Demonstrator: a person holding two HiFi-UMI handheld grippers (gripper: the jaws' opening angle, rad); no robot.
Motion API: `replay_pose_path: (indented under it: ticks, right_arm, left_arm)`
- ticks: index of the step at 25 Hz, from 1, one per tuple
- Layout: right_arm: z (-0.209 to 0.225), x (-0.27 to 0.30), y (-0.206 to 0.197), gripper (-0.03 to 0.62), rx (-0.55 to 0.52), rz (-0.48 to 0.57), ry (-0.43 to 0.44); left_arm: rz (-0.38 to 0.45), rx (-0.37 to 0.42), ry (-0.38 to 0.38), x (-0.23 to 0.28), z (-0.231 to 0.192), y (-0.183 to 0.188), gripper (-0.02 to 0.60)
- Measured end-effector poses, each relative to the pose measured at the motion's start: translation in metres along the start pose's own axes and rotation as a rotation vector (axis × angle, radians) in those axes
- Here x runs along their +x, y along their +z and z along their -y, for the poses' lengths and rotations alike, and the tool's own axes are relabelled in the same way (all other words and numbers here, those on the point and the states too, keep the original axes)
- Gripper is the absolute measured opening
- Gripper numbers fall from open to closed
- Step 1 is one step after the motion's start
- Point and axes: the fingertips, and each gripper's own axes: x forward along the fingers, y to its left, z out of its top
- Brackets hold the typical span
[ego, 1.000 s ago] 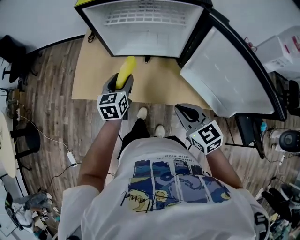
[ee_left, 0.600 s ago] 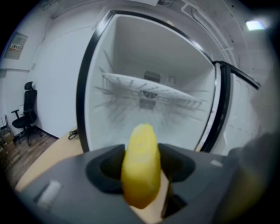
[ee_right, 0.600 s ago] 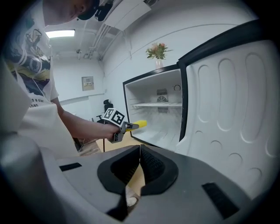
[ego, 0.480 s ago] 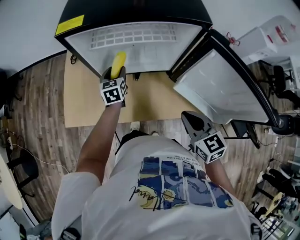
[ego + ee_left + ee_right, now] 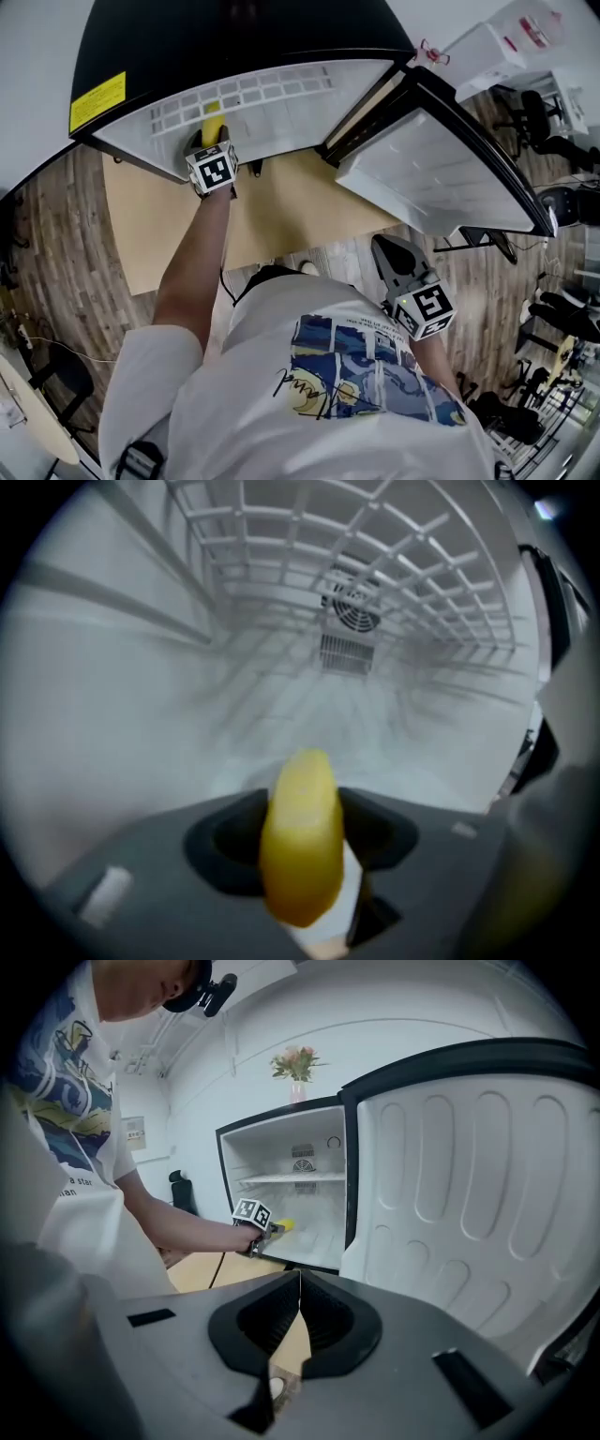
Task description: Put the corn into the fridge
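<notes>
Seen from the head view, a black-topped fridge (image 5: pixel 234 47) stands open on a tan mat (image 5: pixel 281 202), its white door (image 5: pixel 441 178) swung out to the right. A yellow label (image 5: pixel 97 101) sits on the fridge top, its print too small to read. A white box (image 5: pixel 511 42) at the upper right carries red print, also unreadable. The person's white shirt (image 5: pixel 356 375) bears a blue painting print with a handwritten-style line beneath it that cannot be made out. Each gripper carries a cube with black-and-white square markers and no letters. The left arm reaches straight forward, and the left gripper (image 5: pixel 210 142) points slightly down into the fridge opening. Its jaws are clamped on the yellow corn (image 5: pixel 300 855), whose tip sticks out ahead of them. The corn is inside the lower compartment near the front, under the wire shelf (image 5: pixel 375 564), with a round fan vent (image 5: pixel 352 616) on the back wall beyond it. Whether it touches the fridge floor cannot be told. The right arm is bent close to the body, and the right gripper (image 5: pixel 389 251) angles forward and down beside the door, jaws pressed together with nothing in them.
</notes>
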Motion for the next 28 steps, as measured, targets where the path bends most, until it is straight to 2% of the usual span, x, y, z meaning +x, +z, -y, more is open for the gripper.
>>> replay_pose_path:
  ticks: [6, 12, 21, 28]
  right_arm:
    - [0.006, -0.008, -0.007, 0.012, 0.061, -0.01, -0.088]
    - [0.005, -0.012, -0.008, 0.012, 0.082, -0.006, -0.133]
    - [-0.001, -0.016, -0.012, 0.012, 0.085, -0.016, -0.144]
    - [-0.006, -0.016, -0.013, 0.012, 0.071, -0.017, -0.122]
  left_arm:
    - [-0.023, 0.032, 0.018, 0.029, -0.005, 0.003, 0.241]
    - [-0.071, 0.087, 0.022, 0.041, 0.0, -0.001, 0.242]
    - [-0.094, 0.13, 0.031, 0.042, 0.001, -0.006, 0.249]
    - [-0.107, 0.119, 0.014, 0.04, -0.001, -0.012, 0.278]
